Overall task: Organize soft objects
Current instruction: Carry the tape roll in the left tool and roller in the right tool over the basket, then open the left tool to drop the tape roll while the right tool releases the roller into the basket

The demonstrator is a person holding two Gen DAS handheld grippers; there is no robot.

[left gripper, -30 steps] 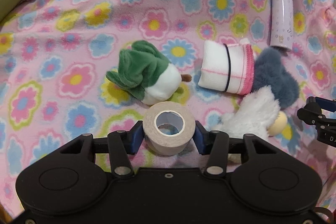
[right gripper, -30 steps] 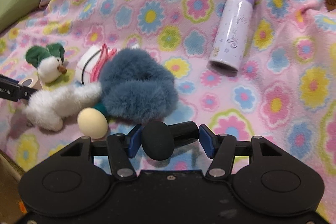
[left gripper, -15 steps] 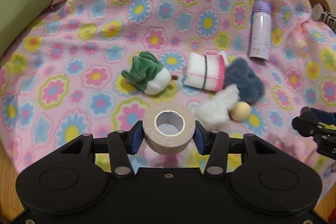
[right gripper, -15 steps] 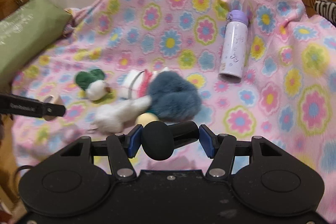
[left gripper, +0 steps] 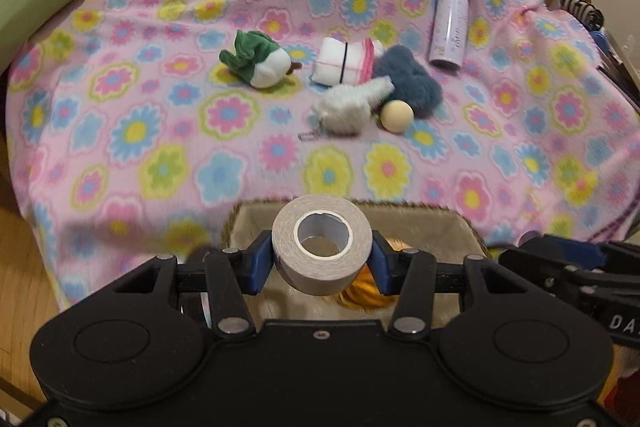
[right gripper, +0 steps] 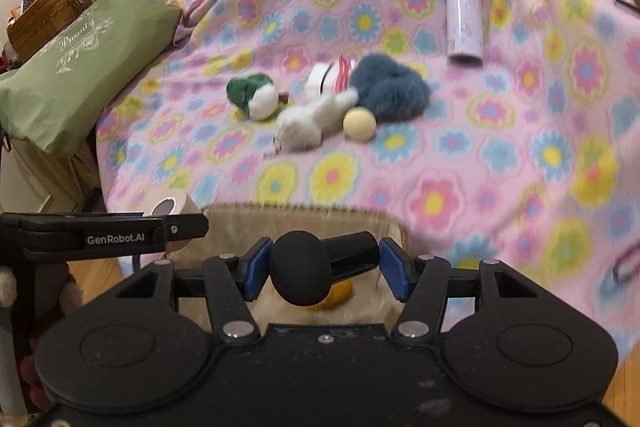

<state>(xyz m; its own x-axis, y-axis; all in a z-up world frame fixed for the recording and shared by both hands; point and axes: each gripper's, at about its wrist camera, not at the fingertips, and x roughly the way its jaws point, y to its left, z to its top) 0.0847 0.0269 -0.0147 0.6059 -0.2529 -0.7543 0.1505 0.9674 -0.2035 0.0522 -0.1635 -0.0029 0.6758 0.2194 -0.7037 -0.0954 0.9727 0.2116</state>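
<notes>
While the left tool (left gripper: 322, 258) clamps a tape roll (left gripper: 320, 247), the right tool (right gripper: 322, 267) grips a black microphone (right gripper: 308, 267) above a furry bin (right gripper: 304, 223).

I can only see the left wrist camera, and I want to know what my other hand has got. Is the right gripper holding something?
Observer: Yes. The right gripper is shut on a black knob with a short handle.
Operator: Is it near the box?
Observer: In the right wrist view the black knob hangs in front of the furry tan box, which looks to be just below it.
Operator: What's behind the green cushion?
Observer: A brown wicker basket sits behind the green cushion, by the wall.
</notes>
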